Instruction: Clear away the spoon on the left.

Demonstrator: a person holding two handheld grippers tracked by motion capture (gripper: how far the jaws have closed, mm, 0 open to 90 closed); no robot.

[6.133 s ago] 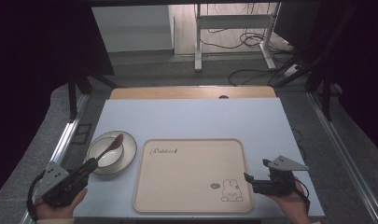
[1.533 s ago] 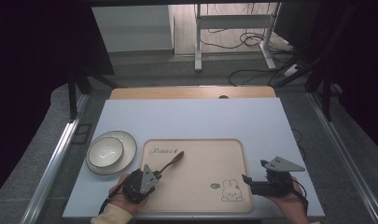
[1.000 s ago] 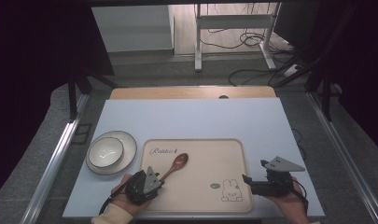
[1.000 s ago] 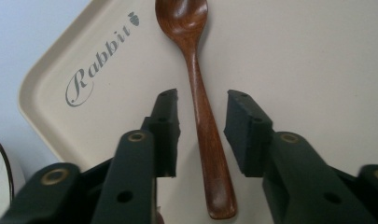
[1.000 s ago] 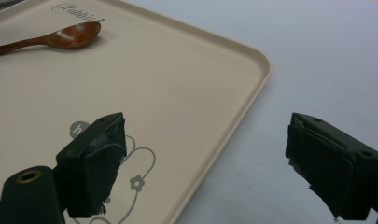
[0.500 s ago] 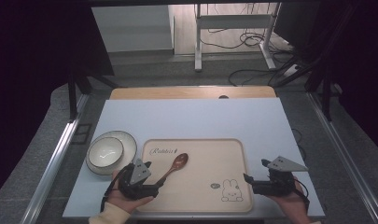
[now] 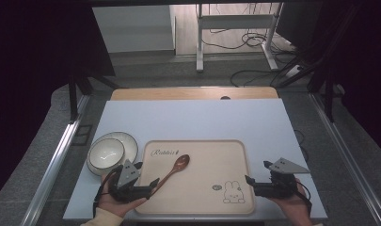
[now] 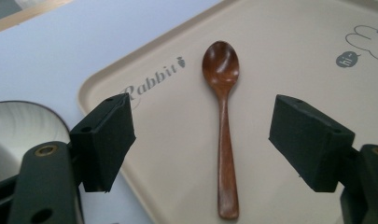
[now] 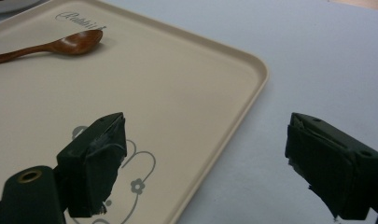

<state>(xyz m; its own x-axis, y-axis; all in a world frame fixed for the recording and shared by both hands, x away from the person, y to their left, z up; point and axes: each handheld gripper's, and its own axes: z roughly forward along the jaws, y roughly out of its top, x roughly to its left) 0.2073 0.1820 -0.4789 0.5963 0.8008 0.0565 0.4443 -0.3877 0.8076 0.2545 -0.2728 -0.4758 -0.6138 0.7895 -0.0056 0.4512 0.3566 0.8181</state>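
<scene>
Wooden spoon (image 8: 222, 135) flat on the beige tray (image 7: 211, 155), bowl end beside the printed "Rabbit" lettering (image 8: 154, 79), handle running back toward the left tool (image 7: 150, 186). Left tool jaws apart, having just been opening; spoon handle seen between them in the left gripper view, pads clear of it on both sides. Handle tip close to the bottom edge of that view; whether the tool hangs above the spoon or level with it cannot be told. In the high view, handle end partly covered by the left tool, so contact there hard to judge.

Right tool (image 7: 251, 182) at the tray's right edge, jaws wide apart, nothing between the pads. One jaw over the tray near the rabbit drawing (image 9: 140, 172), the other over the bare worktop (image 9: 317, 56). Rabbit drawing cut off by the jaw and the lower frame edge in the right gripper view.

White bowl (image 7: 106, 153) on a plate (image 7: 130, 142) left of the tray, just beside its rim; in the left gripper view only an arc visible behind the left jaw. Surroundings beyond the worktop dark, details not readable.
</scene>
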